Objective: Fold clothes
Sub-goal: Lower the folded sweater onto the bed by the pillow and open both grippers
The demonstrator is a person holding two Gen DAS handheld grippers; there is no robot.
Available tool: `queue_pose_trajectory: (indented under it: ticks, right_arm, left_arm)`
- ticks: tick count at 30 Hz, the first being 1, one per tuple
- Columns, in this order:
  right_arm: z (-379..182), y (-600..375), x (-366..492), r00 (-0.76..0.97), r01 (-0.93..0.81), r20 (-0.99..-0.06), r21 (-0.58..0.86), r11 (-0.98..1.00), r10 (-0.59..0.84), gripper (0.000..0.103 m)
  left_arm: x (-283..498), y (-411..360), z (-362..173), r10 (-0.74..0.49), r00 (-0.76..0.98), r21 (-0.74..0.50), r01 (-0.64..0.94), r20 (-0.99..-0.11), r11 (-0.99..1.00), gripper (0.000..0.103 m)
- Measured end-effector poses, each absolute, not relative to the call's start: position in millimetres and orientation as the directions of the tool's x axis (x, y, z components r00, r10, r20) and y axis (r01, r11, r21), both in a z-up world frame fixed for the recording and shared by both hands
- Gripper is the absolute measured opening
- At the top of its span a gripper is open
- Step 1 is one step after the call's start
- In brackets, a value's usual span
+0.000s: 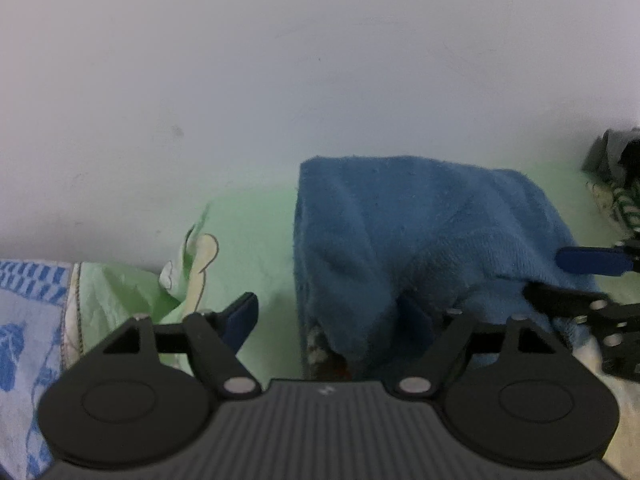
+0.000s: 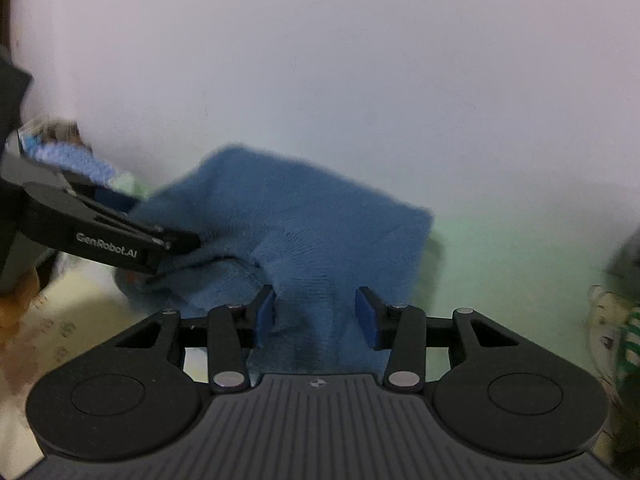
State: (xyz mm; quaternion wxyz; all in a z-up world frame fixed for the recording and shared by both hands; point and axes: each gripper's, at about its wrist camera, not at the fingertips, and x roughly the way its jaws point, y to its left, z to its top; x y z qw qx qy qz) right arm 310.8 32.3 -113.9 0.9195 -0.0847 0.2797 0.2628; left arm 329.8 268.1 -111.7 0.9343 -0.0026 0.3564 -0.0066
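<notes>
A blue knitted garment (image 1: 420, 220) stands bunched up on the pale green sheet (image 1: 256, 240), in front of a white wall. My left gripper (image 1: 328, 320) is open wide. Its left finger (image 1: 242, 316) is clear of the cloth, while the other sits under a hanging fold at the garment's near left corner. From the right wrist, the same garment (image 2: 320, 216) fills the gap between the pads of my right gripper (image 2: 316, 316), which is shut on a thick fold. The left gripper (image 2: 164, 220) pokes into the cloth from the left. In the left wrist view, the right gripper (image 1: 544, 276) bites the garment's right edge.
A blue-and-white patterned cloth (image 1: 24, 320) lies at the left beside a green cartoon-print fabric (image 1: 192, 264). Dark grey clothes (image 1: 616, 148) and a green-striped item (image 2: 624, 344) lie at the right. The white wall (image 1: 320, 60) rises close behind the sheet.
</notes>
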Motion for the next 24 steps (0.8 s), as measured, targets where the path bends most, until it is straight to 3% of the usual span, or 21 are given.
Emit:
queue_pose_trajectory:
  ticks: [5,11,14,16,18,20,22,24]
  right_arm:
    - [-108.6,10.4,291.2,0.678,-0.497,-0.58,0.09,0.863,0.451,0.046]
    - [-129.8,12.9,309.6,0.656,-0.424,-0.659,0.082,0.902,0.368,0.047]
    - [-139.2,7.6,321.3,0.652,-0.382,-0.662,0.133,0.914,0.369,0.053]
    - [-141.9,7.4,327.4,0.661,-0.371,-0.66,0.125,0.92,0.356,0.067]
    - [-143.4,9.0,331.6,0.678,-0.371,-0.656,0.084,0.925,0.331,0.074]
    - [-139.5,7.7,330.6,0.671,-0.358,-0.667,0.093,0.929,0.326,0.072]
    - [-132.2,9.3,321.5,0.672,-0.365,-0.665,0.086,0.927,0.326,0.057]
    - [-122.6,12.8,302.7,0.684,-0.39,-0.651,0.055,0.919,0.329,0.048]
  left_arm:
    - [296.9,261.4,-103.0,-0.055,0.774,-0.018,0.056,-0.63,0.998,0.066]
    - [288.6,234.7,-124.0,-0.028,0.736,0.066,0.097,-0.676,0.993,0.07]
    - [291.2,236.4,-126.7,-0.032,0.725,0.039,0.081,-0.688,0.996,0.076]
    - [290.0,237.9,-127.4,-0.033,0.717,0.024,0.069,-0.697,0.997,0.077]
    - [285.3,239.5,-127.2,-0.031,0.707,0.012,0.056,-0.707,0.998,0.076]
    - [276.1,239.7,-123.3,-0.012,0.705,0.029,0.046,-0.709,0.998,0.076]
    - [274.3,238.9,-120.7,0.011,0.698,0.045,0.031,-0.716,0.999,0.077]
    - [277.3,240.2,-119.7,0.037,0.681,0.057,0.008,-0.732,0.998,0.079]
